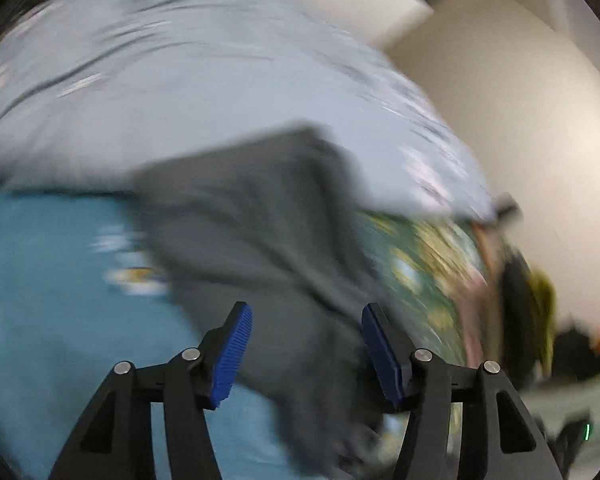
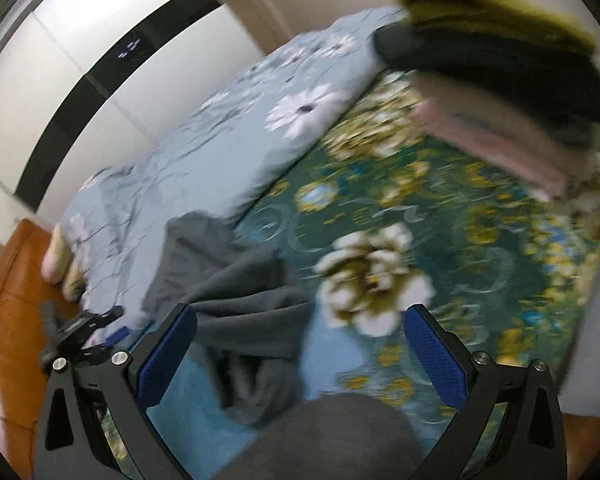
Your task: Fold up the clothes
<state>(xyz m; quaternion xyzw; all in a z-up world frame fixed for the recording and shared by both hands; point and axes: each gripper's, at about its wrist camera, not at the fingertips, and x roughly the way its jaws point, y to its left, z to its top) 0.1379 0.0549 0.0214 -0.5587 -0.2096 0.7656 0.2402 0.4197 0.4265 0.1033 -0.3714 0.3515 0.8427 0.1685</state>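
Both claws gape wide, gripping nothing: the left gripper [image 1: 306, 354] and the right gripper [image 2: 302, 364] hover above a crumpled grey garment [image 2: 236, 312] on the green floral bedspread [image 2: 440, 216]. Beyond the garment, only the right view shows clearly a folded stack [image 2: 496, 76].

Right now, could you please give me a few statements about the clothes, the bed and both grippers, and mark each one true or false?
1. The left gripper is clamped on the grey garment. False: its jaws stand open, the garment lying beyond them.
2. The right gripper is open. True.
3. A stack of folded clothes sits on the floral green bedspread. True.
4. The stack's top item is pink. False: the top one is olive green; pink lies at the bottom.
5. A light blue quilt with white flowers lies on the bed. True.
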